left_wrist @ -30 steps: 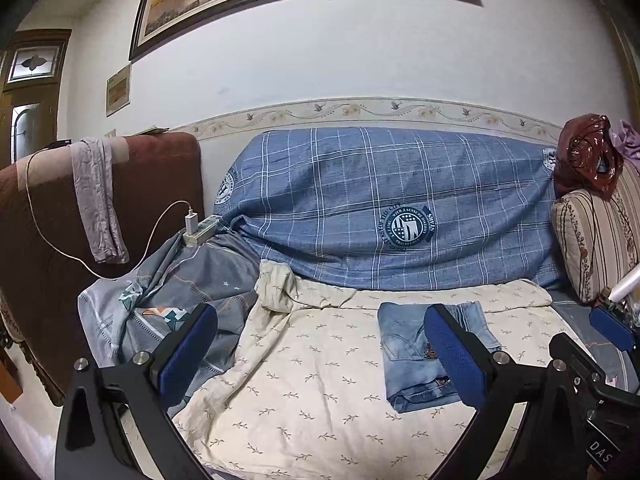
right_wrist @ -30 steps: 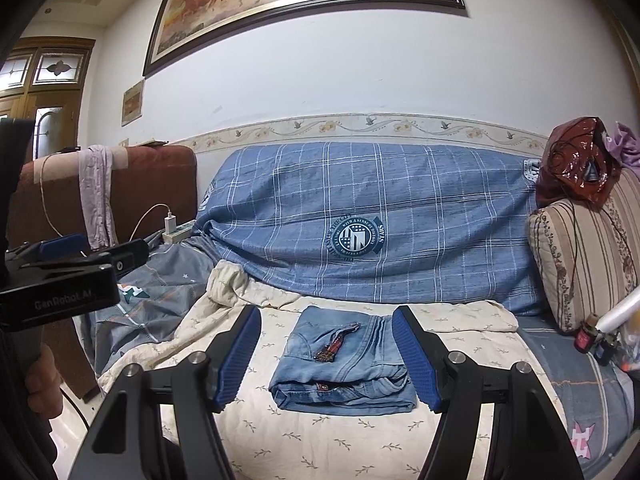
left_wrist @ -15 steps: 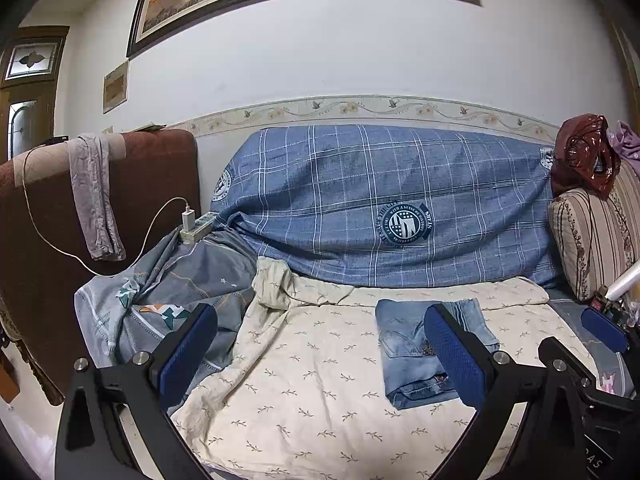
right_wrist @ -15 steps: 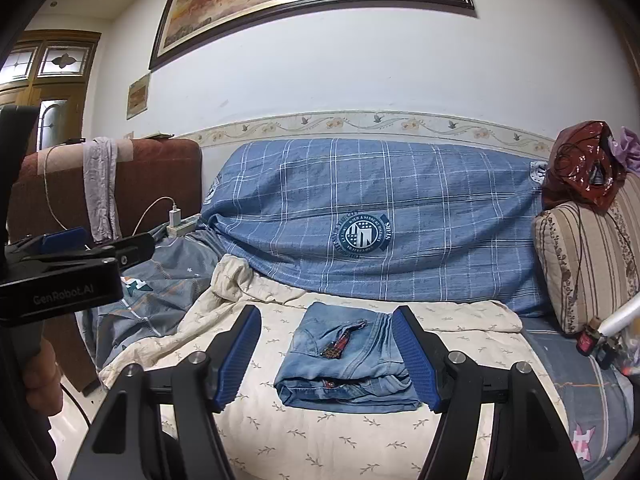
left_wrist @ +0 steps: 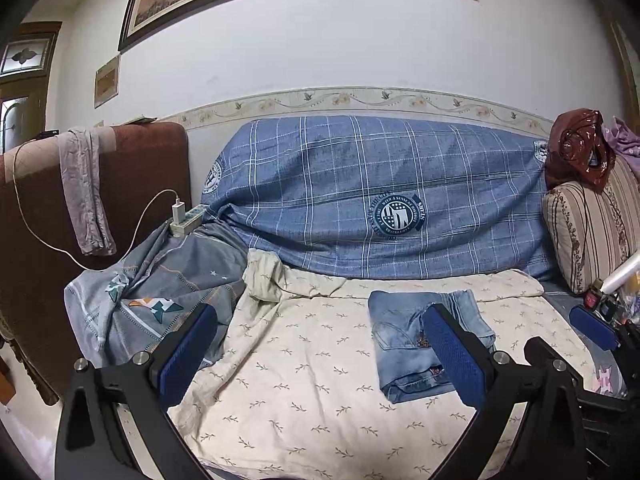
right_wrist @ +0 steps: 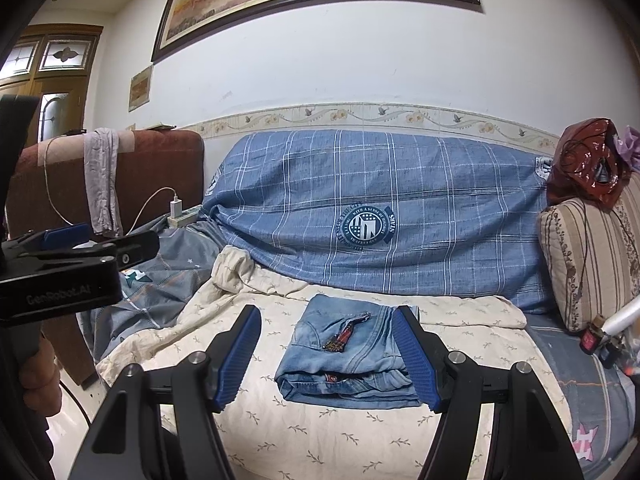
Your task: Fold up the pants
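Note:
The pants [right_wrist: 344,356] are light blue jeans folded into a small square bundle, lying on the cream leaf-print sheet [right_wrist: 320,432] of the sofa seat. They also show in the left wrist view [left_wrist: 404,344], right of centre. My left gripper [left_wrist: 320,356] is open and empty, held back from the sofa, left of the pants. My right gripper [right_wrist: 326,354] is open and empty, held back in front of the pants, which appear between its blue pads. The left gripper also shows at the left edge of the right wrist view [right_wrist: 72,256].
A blue plaid cover [left_wrist: 380,196] drapes the sofa back. A grey patterned blanket [left_wrist: 160,292] lies at the left with a power strip and white charger cable [left_wrist: 180,216]. A brown armchair [left_wrist: 120,184] stands left. A striped cushion [left_wrist: 592,224] and clutter sit at the right.
Both grippers have drawn back and risen slightly from the sofa. The folded pants have not moved. Both grippers stay open.

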A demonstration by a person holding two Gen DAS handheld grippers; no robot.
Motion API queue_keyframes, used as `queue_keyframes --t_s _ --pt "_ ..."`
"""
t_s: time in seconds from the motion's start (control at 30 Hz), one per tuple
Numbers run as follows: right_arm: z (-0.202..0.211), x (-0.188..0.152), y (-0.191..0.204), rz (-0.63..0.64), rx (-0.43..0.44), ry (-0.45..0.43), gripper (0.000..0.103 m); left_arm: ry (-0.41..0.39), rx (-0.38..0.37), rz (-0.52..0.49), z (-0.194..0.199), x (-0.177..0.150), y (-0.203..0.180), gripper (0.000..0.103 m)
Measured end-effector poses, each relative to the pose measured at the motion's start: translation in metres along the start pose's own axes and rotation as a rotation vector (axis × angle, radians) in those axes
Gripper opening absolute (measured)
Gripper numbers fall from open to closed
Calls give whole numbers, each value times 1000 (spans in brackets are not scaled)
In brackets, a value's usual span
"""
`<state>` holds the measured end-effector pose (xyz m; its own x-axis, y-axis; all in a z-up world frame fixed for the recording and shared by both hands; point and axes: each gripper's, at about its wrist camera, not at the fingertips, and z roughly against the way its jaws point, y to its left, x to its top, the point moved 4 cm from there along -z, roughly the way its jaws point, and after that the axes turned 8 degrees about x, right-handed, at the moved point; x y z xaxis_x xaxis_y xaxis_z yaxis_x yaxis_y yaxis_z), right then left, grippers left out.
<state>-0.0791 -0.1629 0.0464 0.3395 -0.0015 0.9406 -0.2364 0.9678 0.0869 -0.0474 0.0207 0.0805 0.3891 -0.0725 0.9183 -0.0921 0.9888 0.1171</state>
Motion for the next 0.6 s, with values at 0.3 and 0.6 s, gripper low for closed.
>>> queue_keyframes --t_s 0.3,0.6 --pt "-8 -1 4 10 5 13 71 13 5 12 -5 -2 2 103" --pt "-13 -1 8 15 15 21 71 29 -8 31 -11 -4 4 103"
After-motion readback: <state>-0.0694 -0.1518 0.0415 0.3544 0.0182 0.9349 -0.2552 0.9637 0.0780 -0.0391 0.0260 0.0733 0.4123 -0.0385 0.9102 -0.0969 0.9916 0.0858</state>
